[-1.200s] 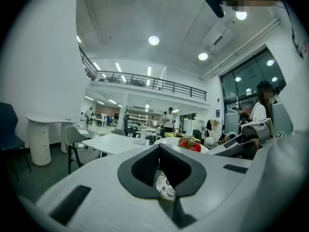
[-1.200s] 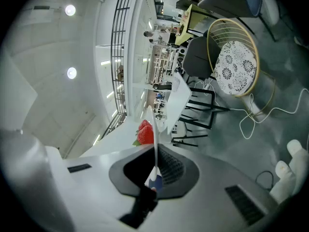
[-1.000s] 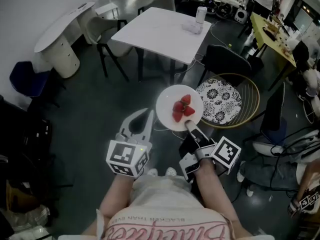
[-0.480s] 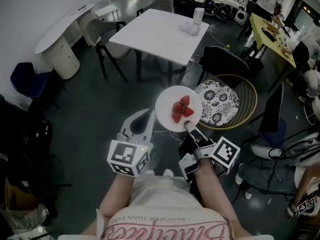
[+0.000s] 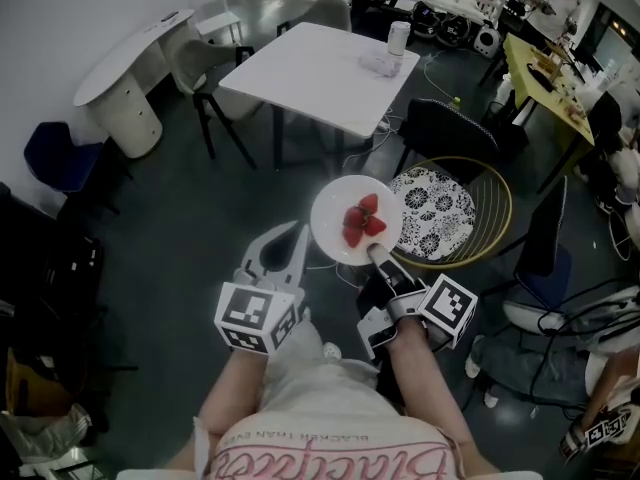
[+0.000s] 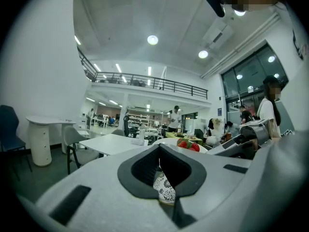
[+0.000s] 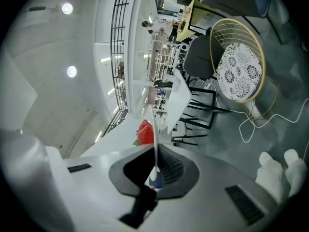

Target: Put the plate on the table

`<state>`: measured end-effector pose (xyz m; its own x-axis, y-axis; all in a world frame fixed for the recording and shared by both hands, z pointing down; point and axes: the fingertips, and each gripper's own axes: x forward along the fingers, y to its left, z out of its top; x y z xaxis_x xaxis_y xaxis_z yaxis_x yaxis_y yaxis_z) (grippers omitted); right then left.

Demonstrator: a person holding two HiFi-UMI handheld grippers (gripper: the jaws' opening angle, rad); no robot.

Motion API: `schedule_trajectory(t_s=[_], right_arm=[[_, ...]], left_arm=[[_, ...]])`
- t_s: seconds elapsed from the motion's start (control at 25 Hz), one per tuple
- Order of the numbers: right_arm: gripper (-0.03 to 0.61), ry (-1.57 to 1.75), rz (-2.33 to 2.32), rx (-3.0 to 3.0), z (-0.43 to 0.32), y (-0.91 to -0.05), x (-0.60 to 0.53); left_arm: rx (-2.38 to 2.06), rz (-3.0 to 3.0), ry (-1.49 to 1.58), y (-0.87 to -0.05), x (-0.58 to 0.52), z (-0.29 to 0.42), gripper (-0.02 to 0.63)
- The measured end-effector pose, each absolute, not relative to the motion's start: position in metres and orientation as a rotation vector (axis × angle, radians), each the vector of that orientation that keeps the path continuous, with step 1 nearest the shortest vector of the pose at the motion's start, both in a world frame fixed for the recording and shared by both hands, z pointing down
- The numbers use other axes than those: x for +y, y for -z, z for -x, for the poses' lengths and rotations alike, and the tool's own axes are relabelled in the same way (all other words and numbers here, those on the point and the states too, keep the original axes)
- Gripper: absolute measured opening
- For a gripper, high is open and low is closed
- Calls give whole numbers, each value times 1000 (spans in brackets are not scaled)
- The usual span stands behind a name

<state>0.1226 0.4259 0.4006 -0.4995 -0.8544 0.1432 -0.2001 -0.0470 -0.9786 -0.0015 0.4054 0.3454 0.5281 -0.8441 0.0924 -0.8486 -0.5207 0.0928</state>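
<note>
A white plate [image 5: 340,236] carrying strawberries [image 5: 361,220] hangs level above the dark floor in the head view. My right gripper [image 5: 378,256] is shut on its near rim. The right gripper view shows the rim as a thin white edge [image 7: 155,129] between the jaws of my right gripper [image 7: 155,170], with the strawberries [image 7: 145,132] behind it. My left gripper [image 5: 297,233] sits just left of the plate, shut and holding nothing, apart from the plate. Its own view shows my left gripper [image 6: 160,170] with jaws together and the strawberries [image 6: 189,145] beyond. The white square table [image 5: 300,76] stands farther ahead.
A can [image 5: 399,36] and a crumpled item [image 5: 380,64] lie at the table's far right corner. A round wire chair with a patterned cushion [image 5: 440,204] and a black chair [image 5: 447,125] stand right of the plate. White chairs [image 5: 205,63], a rounded counter [image 5: 120,63] and floor cables [image 5: 345,163] surround the table.
The table and chairs have slid slightly nearer in the head view and the person's feet have shifted. Both grippers keep their pose, with the plate still gripped.
</note>
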Motion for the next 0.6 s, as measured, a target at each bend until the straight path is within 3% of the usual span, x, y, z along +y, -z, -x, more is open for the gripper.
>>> schedule_trajectory(t_s=[0.6], right_arm=[[9, 1587, 1146, 1707, -105, -410, 308]], left_arm=[[-1424, -2626, -46, -358, 283, 15, 5]])
